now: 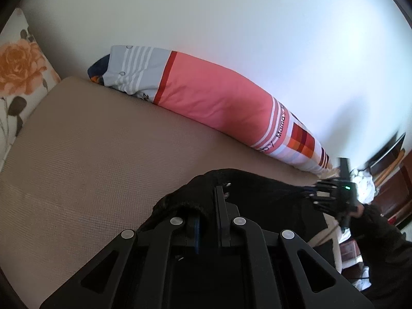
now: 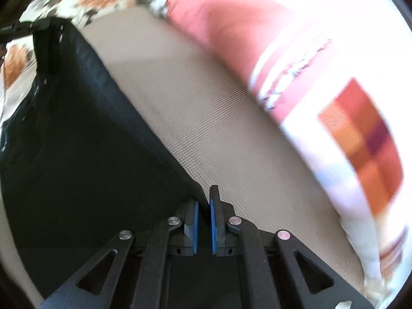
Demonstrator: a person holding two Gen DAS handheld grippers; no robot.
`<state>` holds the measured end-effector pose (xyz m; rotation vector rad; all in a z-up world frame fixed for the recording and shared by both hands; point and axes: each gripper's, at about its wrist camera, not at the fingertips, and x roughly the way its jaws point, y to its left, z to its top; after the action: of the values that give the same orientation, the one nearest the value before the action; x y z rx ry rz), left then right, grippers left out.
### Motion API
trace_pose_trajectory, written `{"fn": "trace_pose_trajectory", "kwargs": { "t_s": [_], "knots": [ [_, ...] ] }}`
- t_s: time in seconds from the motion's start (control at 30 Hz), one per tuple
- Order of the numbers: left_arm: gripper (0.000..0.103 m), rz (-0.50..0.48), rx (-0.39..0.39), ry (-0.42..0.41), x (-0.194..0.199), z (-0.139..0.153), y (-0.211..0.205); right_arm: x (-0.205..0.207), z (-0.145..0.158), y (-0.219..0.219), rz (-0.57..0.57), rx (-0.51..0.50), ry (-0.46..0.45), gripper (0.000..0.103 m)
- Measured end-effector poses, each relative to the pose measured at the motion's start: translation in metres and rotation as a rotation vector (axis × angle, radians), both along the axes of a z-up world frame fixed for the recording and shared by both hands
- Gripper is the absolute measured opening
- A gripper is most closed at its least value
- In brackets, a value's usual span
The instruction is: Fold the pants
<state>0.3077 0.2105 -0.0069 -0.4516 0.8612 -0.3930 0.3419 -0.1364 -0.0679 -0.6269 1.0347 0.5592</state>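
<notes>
The black pants (image 2: 77, 139) are held up above the tan mattress (image 2: 206, 108), stretched between my two grippers. My left gripper (image 1: 209, 200) is shut on one corner of the pants (image 1: 195, 195), whose cloth bunches over its left finger. My right gripper (image 2: 204, 198) is shut on the other corner of the pants, and the cloth hangs away to the left. The right gripper also shows in the left wrist view (image 1: 334, 195) at the far right, with a gloved hand behind it. The right wrist view is blurred.
A long pink and striped bolster pillow (image 1: 213, 97) lies along the white wall (image 1: 231, 25) at the mattress's far edge. A floral pillow (image 1: 18, 72) sits at the left end. Furniture and clutter (image 1: 381, 175) stand beyond the bed's right end.
</notes>
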Motion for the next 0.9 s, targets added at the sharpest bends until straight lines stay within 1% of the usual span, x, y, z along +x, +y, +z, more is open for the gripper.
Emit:
{"fn": "trace_pose_trajectory", "kwargs": {
  "t_s": [0.07, 0.13, 0.17, 0.23, 0.3, 0.33, 0.43, 0.47, 0.5, 0.57, 0.67, 0.7, 0.8, 0.83, 0.9],
  "knots": [
    [0.009, -0.010, 0.005, -0.006, -0.011, 0.004, 0.002, -0.024, 0.017, 0.002, -0.058, -0.005, -0.074, 0.005],
    [0.009, -0.024, 0.001, -0.016, -0.024, 0.008, 0.005, -0.047, 0.033, -0.001, -0.087, 0.003, -0.124, 0.005],
    [0.009, -0.030, 0.000, -0.019, -0.031, 0.010, 0.006, -0.065, 0.041, -0.001, -0.103, 0.014, -0.149, 0.005],
    [0.009, -0.048, 0.001, -0.027, -0.050, 0.015, 0.009, -0.084, 0.051, -0.012, -0.134, 0.051, -0.155, 0.005],
    [0.010, -0.072, 0.011, -0.026, -0.067, 0.017, 0.011, -0.114, 0.061, -0.018, -0.161, 0.088, -0.160, 0.005],
    [0.010, -0.090, 0.022, -0.023, -0.079, 0.017, 0.011, -0.127, 0.062, -0.020, -0.167, 0.096, -0.163, 0.005],
    [0.012, -0.126, 0.087, -0.017, -0.111, 0.013, 0.012, -0.168, 0.063, -0.022, -0.196, 0.152, -0.133, 0.005],
    [0.012, -0.132, 0.095, -0.003, -0.122, 0.008, 0.015, -0.185, 0.058, -0.030, -0.196, 0.164, -0.123, 0.005],
    [0.012, -0.137, 0.090, 0.020, -0.131, 0.001, 0.017, -0.196, 0.056, -0.030, -0.193, 0.167, -0.117, 0.005],
    [0.013, -0.147, 0.093, 0.071, -0.148, -0.015, 0.021, -0.212, 0.043, -0.032, -0.184, 0.180, -0.069, 0.005],
    [0.014, -0.152, 0.140, 0.139, -0.170, -0.044, 0.023, -0.235, 0.019, -0.031, -0.175, 0.198, 0.013, 0.005],
    [0.014, -0.159, 0.161, 0.166, -0.177, -0.055, 0.022, -0.239, 0.009, -0.030, -0.170, 0.187, 0.030, 0.005],
    [0.014, -0.175, 0.217, 0.210, -0.186, -0.074, 0.015, -0.250, -0.020, -0.025, -0.155, 0.149, 0.076, 0.005],
    [0.015, -0.186, 0.247, 0.224, -0.189, -0.081, 0.011, -0.250, -0.027, -0.025, -0.159, 0.143, 0.091, 0.005],
    [0.017, -0.189, 0.280, 0.233, -0.193, -0.087, 0.008, -0.248, -0.040, -0.024, -0.168, 0.138, 0.116, 0.005]
  ]
}}
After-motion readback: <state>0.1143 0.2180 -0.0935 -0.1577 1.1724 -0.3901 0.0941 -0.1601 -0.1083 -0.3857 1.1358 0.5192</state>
